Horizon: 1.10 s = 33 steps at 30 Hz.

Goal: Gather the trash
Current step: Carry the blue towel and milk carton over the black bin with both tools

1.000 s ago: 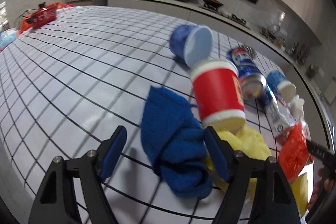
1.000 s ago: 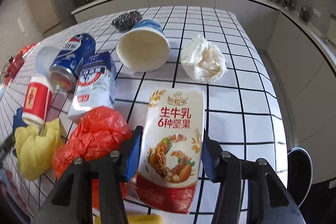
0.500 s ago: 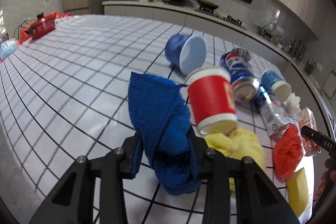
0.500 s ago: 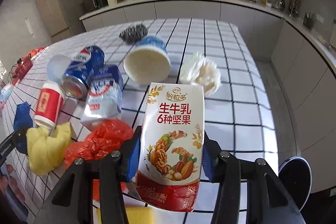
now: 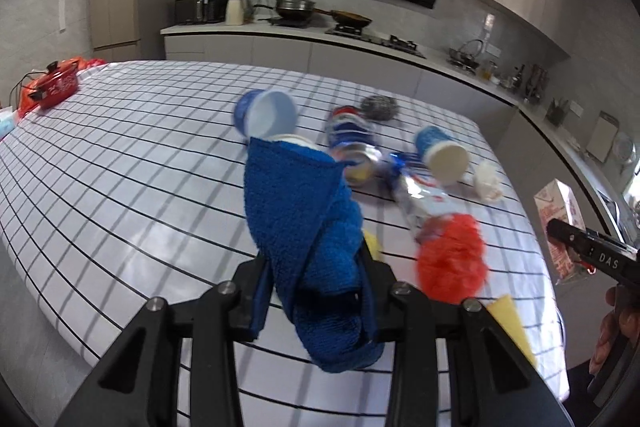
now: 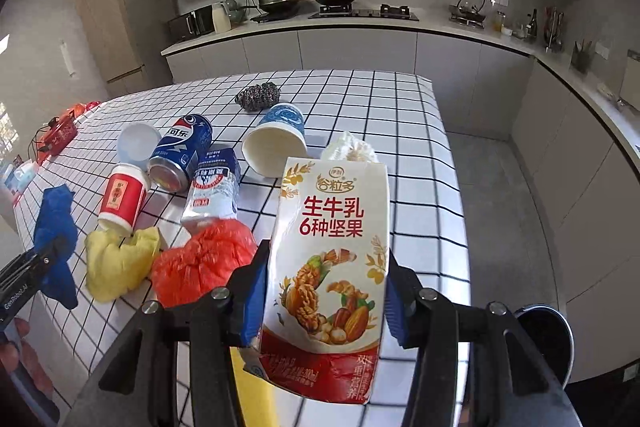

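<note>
- Your left gripper (image 5: 314,301) is pinching the blue terry cloth (image 5: 308,223) between its 2 fingers; the cloth is lifted off the white tiled table with black grid lines (image 5: 120,187) and hangs below the jaws
- Your right gripper (image 6: 324,301) is clamped on the white and red nut-milk carton (image 6: 328,267), held upright and clear of the table, printed face toward the camera
- From the left wrist view, that carton (image 5: 560,223) shows at the far right, past the table edge
- On the table, the crumpled red plastic bag (image 6: 204,261) lies just beside the crumpled yellow cloth (image 6: 118,263)
- Behind those, the red and white paper cup (image 6: 122,197) lies on its side, touching the blue Pepsi can (image 6: 180,153), which is also tipped over
- The blue and silver crushed packet (image 6: 212,187) lies beside the can, near the red bag
- The blue paper cup with a cream inside (image 6: 276,145) lies on its side, mouth toward you, with the crumpled white tissue (image 6: 352,149) just to its right
- The steel wire scourer (image 6: 258,95) sits farther back, apart from the pile
- A dark round bin (image 6: 548,331) stands on the floor to the right of the table
</note>
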Available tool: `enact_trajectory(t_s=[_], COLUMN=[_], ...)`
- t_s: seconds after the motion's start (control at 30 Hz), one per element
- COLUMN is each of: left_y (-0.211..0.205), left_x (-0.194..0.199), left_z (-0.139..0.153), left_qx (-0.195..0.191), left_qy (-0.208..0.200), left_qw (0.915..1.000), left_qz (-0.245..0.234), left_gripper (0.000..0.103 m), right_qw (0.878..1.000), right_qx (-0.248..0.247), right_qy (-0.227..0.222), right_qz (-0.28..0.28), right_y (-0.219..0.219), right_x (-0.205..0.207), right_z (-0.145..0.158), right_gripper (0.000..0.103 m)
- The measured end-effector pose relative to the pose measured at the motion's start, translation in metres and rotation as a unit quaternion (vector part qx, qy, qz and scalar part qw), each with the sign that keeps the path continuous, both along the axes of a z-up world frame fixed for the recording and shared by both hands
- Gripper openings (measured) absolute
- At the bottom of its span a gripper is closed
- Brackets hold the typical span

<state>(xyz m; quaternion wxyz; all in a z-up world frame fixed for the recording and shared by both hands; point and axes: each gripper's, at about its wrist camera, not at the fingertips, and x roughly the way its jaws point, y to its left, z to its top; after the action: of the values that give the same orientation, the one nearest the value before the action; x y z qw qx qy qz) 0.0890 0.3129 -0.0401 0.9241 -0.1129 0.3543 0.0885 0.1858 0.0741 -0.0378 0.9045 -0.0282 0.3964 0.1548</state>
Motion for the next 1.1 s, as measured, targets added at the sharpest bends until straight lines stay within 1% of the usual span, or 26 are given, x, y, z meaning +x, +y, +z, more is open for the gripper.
enact_trajectory(t_s=[0.27,0.53,0.9,1.1], left_y=[-0.051,-0.109,-0.189,-0.233], left_x=[-0.009,-0.004,0.013,0.020], left_z=[0.008,0.012,0.021,0.020], left_qx=[-0.001,-0.001,0.005,0.006], left_qy=[-0.010,-0.012,-0.019,-0.016], left_qw=[0.9994,0.9971,0.9894,0.9842], left_qz=[-0.033,-0.075,-0.144,-0.176], left_gripper=[0.038,0.038,0.038,0.038], right_qw=[1.000,1.000,0.996,0.994], right_qx=[-0.003,-0.002,0.000,-0.002], right_qy=[-0.012,-0.016,-0.024,-0.020], right_qz=[0.001,-0.026,-0.083,-0.106], right_y=[-0.038,-0.091,-0.176,-0.214], right_x=[-0.030,-0.043,-0.051,-0.056], right_z=[0.011,0.020,0.032,0.029], right_gripper=[0.051,0.051,0.051,0.052])
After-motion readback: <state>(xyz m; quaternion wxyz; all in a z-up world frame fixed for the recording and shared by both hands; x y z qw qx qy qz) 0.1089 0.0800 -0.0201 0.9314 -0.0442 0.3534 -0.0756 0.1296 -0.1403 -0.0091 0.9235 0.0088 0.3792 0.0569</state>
